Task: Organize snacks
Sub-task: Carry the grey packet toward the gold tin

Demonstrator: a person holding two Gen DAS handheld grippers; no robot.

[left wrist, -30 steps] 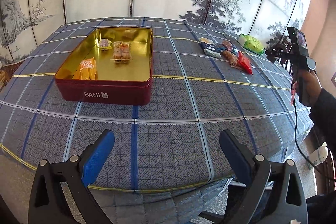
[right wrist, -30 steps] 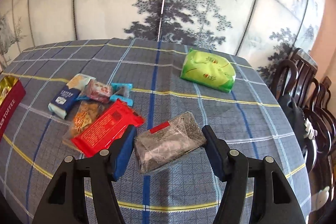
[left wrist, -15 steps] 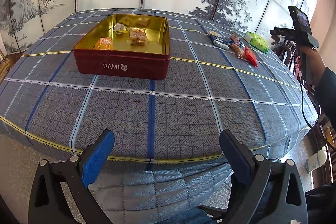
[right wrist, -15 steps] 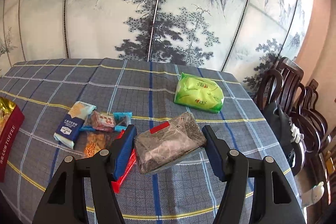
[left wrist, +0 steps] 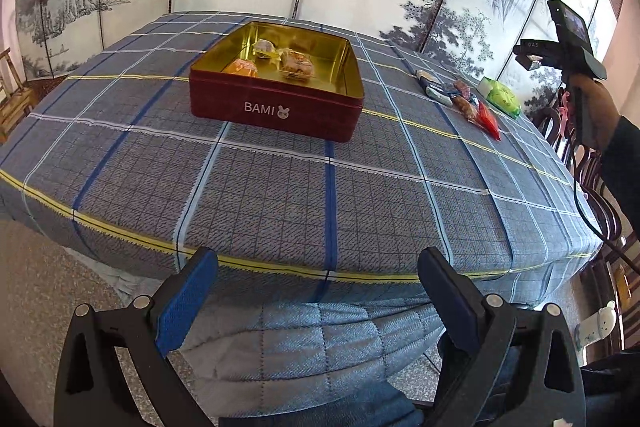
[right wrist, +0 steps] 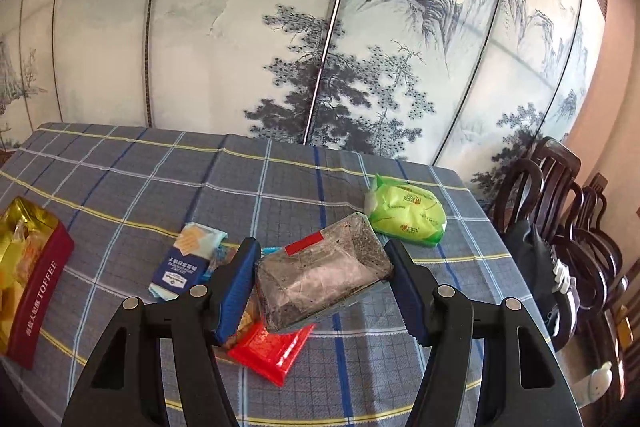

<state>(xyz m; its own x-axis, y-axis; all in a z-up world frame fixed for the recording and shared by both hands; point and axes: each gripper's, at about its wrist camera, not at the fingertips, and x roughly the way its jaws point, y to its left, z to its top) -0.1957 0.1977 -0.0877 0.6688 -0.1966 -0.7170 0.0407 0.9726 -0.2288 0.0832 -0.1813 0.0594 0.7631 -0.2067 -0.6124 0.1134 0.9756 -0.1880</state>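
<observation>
**Dark snack pack gripped above the table, tin waiting to the left**

While your left gripper [left wrist: 318,291] hangs off the near edge of the table with its blue-padded jaws spread wide and nothing between them, the red BAMI tin [left wrist: 276,109] sits ahead of it on the blue plaid tablecloth [left wrist: 280,195]. Inside the tin's gold interior lie three wrapped snacks — an orange one [left wrist: 241,67] at the near left, a small pale one [left wrist: 265,47] behind it, and a clear-wrapped brown one [left wrist: 297,63] to their right.

Further right, the loose pile of snacks [left wrist: 460,99] lies in a row, with the green packet [left wrist: 502,98] at its far end.

From the right wrist view, the tin's side reads TOFFEE at the left edge. To its right lie a blue-and-white packet [right wrist: 184,261] and a red packet [right wrist: 270,349], the red one partly under your right gripper [right wrist: 322,285]. That gripper is clamped on a clear-wrapped dark snack pack with a red label [right wrist: 320,273] — tilted and held clear of the cloth. The green packet rests just beyond it, and dark wooden chairs [right wrist: 560,227] stand at the far right.
</observation>
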